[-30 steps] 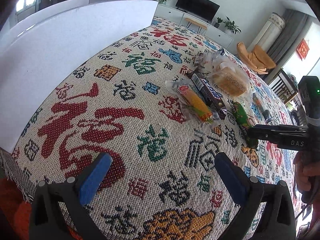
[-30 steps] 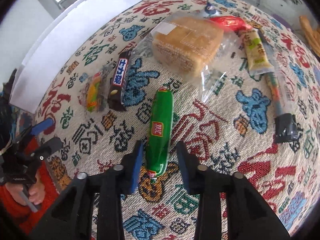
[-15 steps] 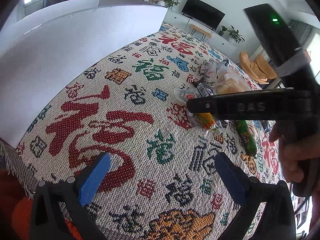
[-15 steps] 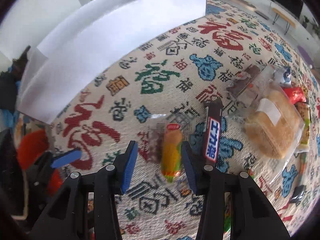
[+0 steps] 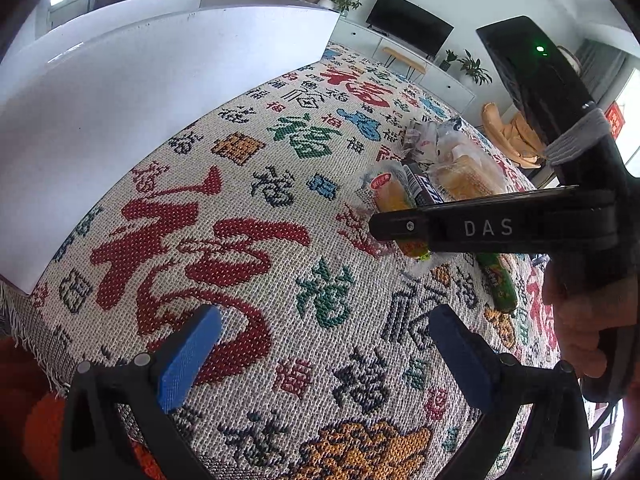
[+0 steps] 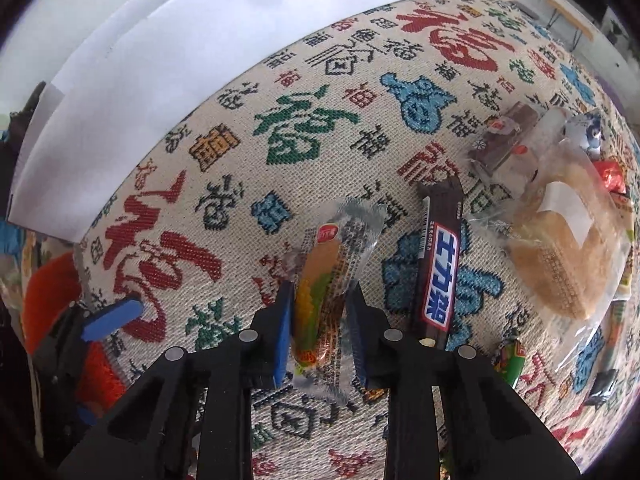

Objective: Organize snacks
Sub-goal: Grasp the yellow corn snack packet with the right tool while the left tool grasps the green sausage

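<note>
An orange and yellow snack in a clear wrapper [image 6: 320, 296] lies on the patterned tablecloth [image 6: 340, 92]. My right gripper [image 6: 320, 332] points down over it, its jaws closing with the blue pads [image 6: 282, 336] against the wrapper's sides. The left wrist view shows the same snack [image 5: 394, 196], partly hidden behind the right gripper's black body [image 5: 500, 228]. My left gripper [image 5: 320, 356] hovers open over bare cloth near the table's edge, nothing between its fingers [image 5: 188, 356].
A dark chocolate bar [image 6: 438, 276] lies just right of the held snack. Past it are a bagged bread slice [image 6: 568, 264], a brown cake packet [image 6: 504, 136] and a green sausage [image 5: 496, 280]. A white box [image 5: 140, 112] stands along the cloth's left side.
My right gripper left the green sausage, moved left across the table to the orange snack, and narrowed its jaws around it. The left gripper stayed put and open.
</note>
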